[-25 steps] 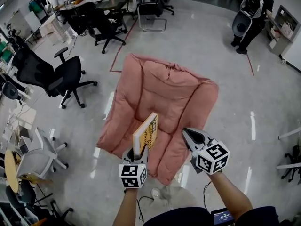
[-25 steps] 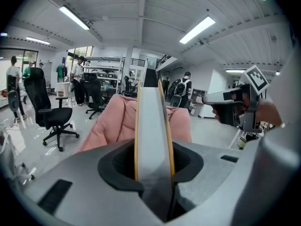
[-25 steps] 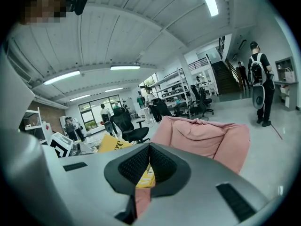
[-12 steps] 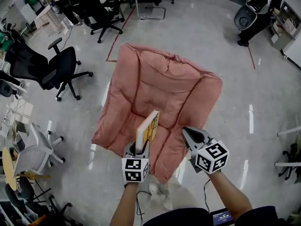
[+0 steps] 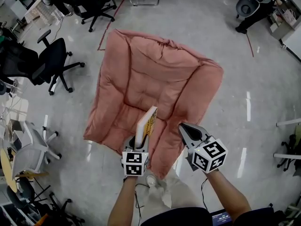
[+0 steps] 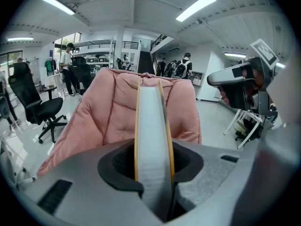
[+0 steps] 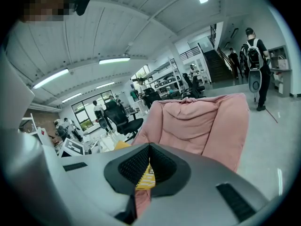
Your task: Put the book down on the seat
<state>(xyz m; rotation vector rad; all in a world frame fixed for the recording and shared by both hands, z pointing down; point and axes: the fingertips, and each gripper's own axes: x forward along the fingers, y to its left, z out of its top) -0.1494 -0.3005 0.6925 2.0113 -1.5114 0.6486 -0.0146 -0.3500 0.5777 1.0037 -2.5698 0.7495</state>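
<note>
A yellow-covered book stands upright on its edge, and my left gripper is shut on its lower part. It hangs over the front edge of a pink cushioned seat that lies on the floor. In the left gripper view the book's white page edge fills the gap between the jaws, with the seat behind it. My right gripper is to the right of the book, shut and empty. In the right gripper view its jaws meet at the tip; the book and the seat show beyond them.
Black office chairs stand to the left of the seat, with white chairs nearer me. A person with a round grey device stands at the far right. Red tape marks the glossy grey floor.
The view has closed in on the pink seat, which now lies nearer and lower in the frame. Both grippers hold the same pose, and the book stays gripped upright.
</note>
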